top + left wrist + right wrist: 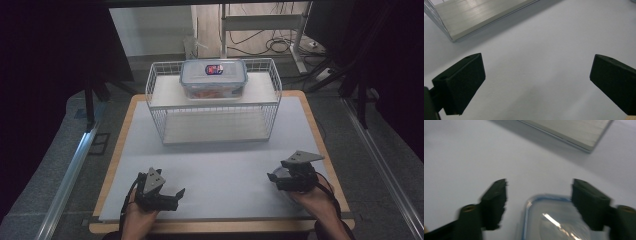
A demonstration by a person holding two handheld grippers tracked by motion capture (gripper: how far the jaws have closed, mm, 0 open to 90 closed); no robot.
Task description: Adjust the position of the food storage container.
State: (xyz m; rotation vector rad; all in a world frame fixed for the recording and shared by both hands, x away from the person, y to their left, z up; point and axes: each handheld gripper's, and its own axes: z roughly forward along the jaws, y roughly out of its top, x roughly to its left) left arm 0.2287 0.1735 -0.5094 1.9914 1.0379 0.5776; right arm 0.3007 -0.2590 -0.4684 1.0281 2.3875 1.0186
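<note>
A clear lid or shallow box with a blue rim (549,220) lies on the grey mat at the near right. My right gripper (539,187) hovers over its corner with the jaws apart on either side, and neither pad presses on it. In the high view that gripper (276,182) covers most of the clear piece (284,193). My left gripper (177,198) rests at the near left. Its jaws (536,75) stand wide apart over bare mat with nothing between them.
A white wire rack (212,106) with two shelves stands at the middle back of the mat (215,165). A clear box with a blue clip lid (213,80) sits on its top shelf. The lower shelf board (474,15) is bare. Wooden table edges frame the mat.
</note>
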